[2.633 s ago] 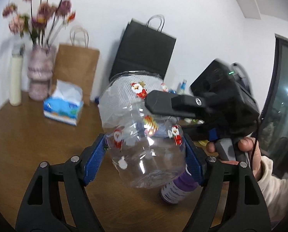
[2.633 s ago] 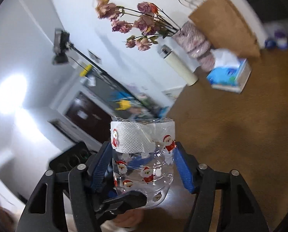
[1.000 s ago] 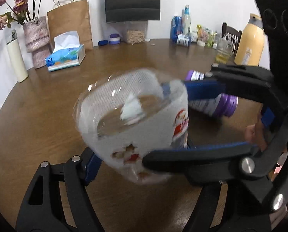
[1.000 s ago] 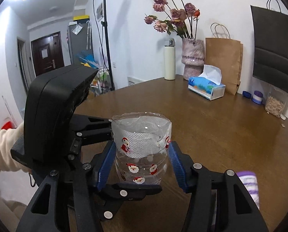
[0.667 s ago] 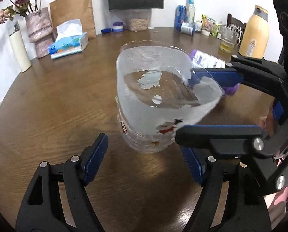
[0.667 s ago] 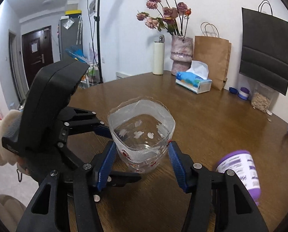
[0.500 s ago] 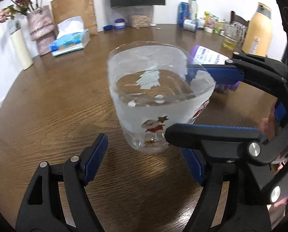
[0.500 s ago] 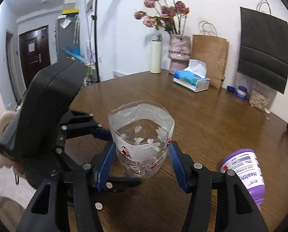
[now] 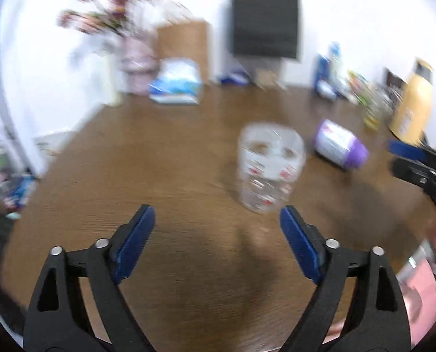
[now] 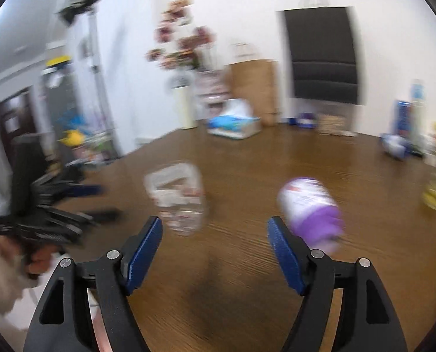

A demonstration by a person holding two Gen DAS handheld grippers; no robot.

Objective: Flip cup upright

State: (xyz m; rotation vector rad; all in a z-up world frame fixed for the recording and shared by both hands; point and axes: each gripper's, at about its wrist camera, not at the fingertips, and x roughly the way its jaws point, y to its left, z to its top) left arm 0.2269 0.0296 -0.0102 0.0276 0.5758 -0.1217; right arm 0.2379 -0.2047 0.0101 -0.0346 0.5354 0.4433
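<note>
The clear plastic cup (image 9: 269,170) with Santa prints and a white band stands upright, mouth up, on the brown wooden table (image 9: 165,182). Both views are blurred. My left gripper (image 9: 216,215) is open and empty, drawn back from the cup, which sits ahead and slightly right of it. My right gripper (image 10: 213,226) is open and empty; the cup (image 10: 178,198) stands ahead and to its left. Each gripper shows in the other's view, at the right edge of the left wrist view (image 9: 417,161) and at the left of the right wrist view (image 10: 56,202).
A purple-capped white bottle (image 9: 339,143) lies on its side right of the cup, also in the right wrist view (image 10: 310,209). A tissue box (image 9: 175,86), vase of flowers (image 9: 136,64), paper bags (image 9: 185,45) and several bottles (image 9: 332,70) line the table's far edge.
Both grippers have let go of the cup and pulled back from it. The cup, held in the air upside down earlier, now stands upright on the table.
</note>
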